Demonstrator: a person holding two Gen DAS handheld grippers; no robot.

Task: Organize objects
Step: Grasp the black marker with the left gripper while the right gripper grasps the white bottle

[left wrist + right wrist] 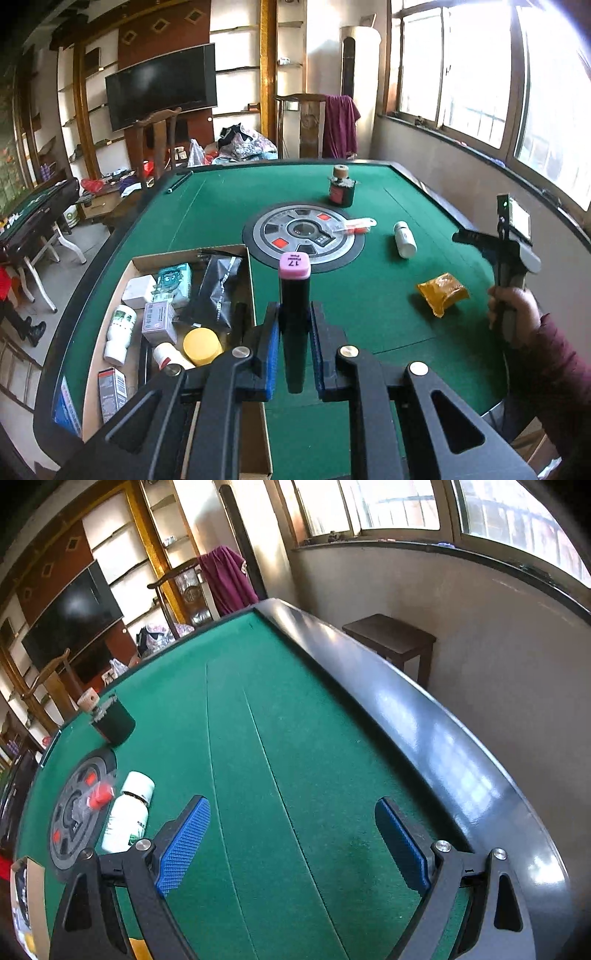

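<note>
My left gripper [293,321] is shut on a black marker with a pink cap [294,295], held upright above the green table, just right of the cardboard box [110,325]. The box holds several bottles, cartons and a black pouch. On the felt lie a white bottle [404,240], a yellow packet [443,293], a dark jar with a cork top [341,186] and a red-and-white tube [354,227]. My right gripper [291,845] hangs open over bare felt with nothing between its blue pads [183,843]; the white bottle [127,812] lies to its left.
A round grey control panel [303,236] sits in the table's middle. The table has a raised black rim [424,716]. A dark stool [391,635] stands by the wall on the right. A hand in a maroon sleeve [517,310] holds the right gripper's handle. Chairs stand beyond the far edge.
</note>
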